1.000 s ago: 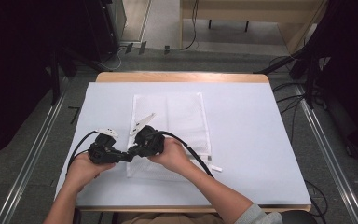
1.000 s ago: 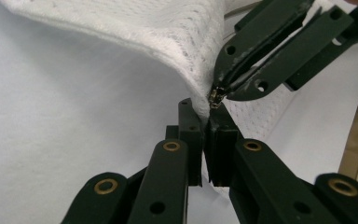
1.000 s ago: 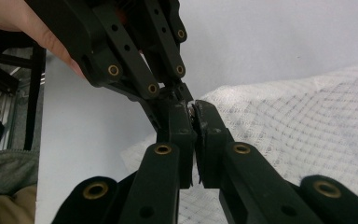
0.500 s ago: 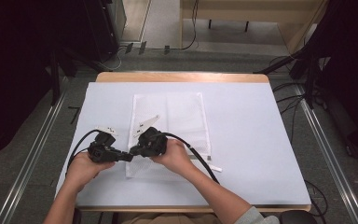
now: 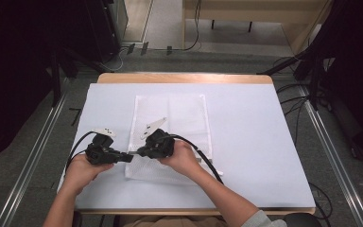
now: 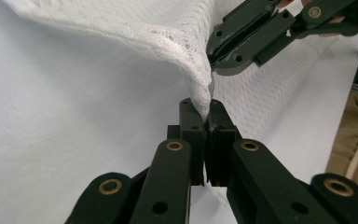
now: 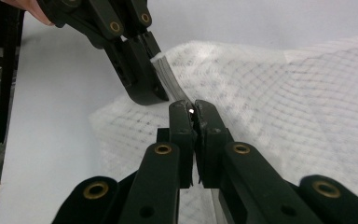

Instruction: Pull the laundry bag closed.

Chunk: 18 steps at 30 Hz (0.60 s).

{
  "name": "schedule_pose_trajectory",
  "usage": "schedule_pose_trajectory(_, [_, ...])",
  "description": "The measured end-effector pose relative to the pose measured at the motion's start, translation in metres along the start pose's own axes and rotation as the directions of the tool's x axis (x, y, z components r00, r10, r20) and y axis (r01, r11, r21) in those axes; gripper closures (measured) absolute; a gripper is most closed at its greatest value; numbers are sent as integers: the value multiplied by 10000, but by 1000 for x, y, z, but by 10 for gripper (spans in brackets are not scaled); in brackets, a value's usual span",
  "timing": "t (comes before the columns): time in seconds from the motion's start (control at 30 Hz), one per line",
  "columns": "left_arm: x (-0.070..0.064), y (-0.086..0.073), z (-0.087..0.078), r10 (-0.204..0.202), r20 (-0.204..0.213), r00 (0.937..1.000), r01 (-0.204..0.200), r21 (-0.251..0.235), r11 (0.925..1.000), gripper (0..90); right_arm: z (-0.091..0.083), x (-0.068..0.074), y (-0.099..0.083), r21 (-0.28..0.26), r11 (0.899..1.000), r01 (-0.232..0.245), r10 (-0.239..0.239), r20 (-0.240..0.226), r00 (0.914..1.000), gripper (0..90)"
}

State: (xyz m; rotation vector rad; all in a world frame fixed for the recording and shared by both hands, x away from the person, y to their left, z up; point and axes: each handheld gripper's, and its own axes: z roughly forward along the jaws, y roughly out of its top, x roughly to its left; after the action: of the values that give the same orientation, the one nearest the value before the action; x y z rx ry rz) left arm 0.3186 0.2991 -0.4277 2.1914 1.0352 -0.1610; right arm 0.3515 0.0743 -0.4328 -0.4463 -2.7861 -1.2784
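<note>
A white mesh bag lies flat on the white-covered table. Both grippers meet at its near left edge. My left gripper is shut on that edge, and the pinched fabric rises in a fold from between its jaws. My right gripper comes in from the right and is shut on the same edge, tip to tip with the left. In the left gripper view, the right gripper clamps the fold just above my left gripper. In the right gripper view, my right gripper holds a small bright bit of the bag's edge.
The table's wooden far edge shows beyond the white cover. Black cables trail from both grippers toward the person. Metal floor rails and dark equipment flank the table. A beige trouser leg is near the front edge.
The right gripper has edged slightly to the right along the bag's edge. The left gripper has stayed almost still.
</note>
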Motion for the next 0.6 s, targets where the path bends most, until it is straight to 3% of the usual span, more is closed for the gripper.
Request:
schedule_pose_trajectory(0.3, [-2,0,2,-42,-102,9999,43,65,10000,885,-3,-4,-3,303,9995,-27,28,-24,10000,884])
schedule_pose_trajectory(0.47, [-5,2,1,206,-116,9997,-206,11,9998,885,-9,-8,-8,356,9993,-142,141,38,9999,884])
schedule_pose_trajectory(0.6, [-3,0,2,97,-111,9999,-97,-31,9999,884,-13,-10,-12,648,9979,36,-49,209,9998,884])
